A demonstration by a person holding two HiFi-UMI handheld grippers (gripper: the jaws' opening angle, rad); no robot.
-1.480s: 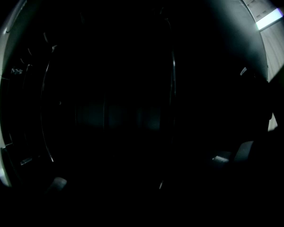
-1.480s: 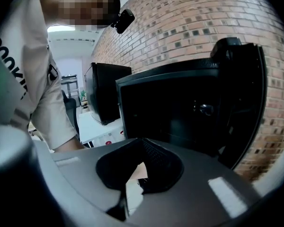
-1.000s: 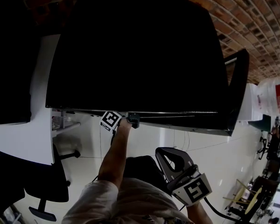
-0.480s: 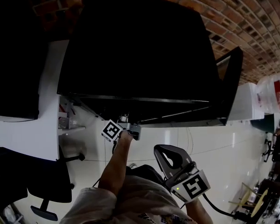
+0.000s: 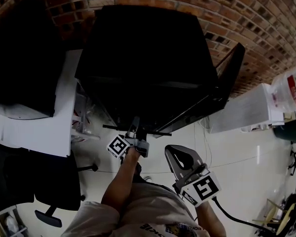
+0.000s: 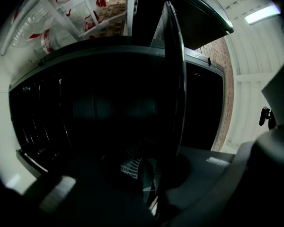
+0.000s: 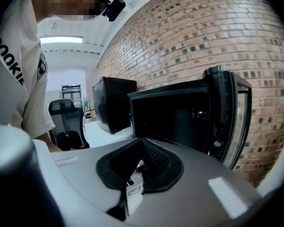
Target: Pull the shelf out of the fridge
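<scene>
Gripping the shelf point(image 5: 155, 132) by its front edge, the left gripper point(image 5: 134, 132) has its jaws pressed together on it, at the end of the person's outstretched arm point(image 5: 119, 179). Beside it and nearer the body, the right gripper point(image 5: 171, 151) hangs with its jaws closed tip to tip and nothing between them, apart from the shelf.

The shelf is thin and dark. From the head view it shows as a slim bar running across just in front of the open mouth of the fridge point(image 5: 148, 58), sticking out toward the person. In the left gripper view the shelf point(image 6: 176, 79) stands edge-on, a narrow curved strip rising from the jaws. How much of its back sits inside cannot be told.

The fridge is a black box with an unlit interior, and its door point(image 5: 230, 70) is swung wide to the right. Behind it runs a brick wall point(image 5: 266, 23).
</scene>
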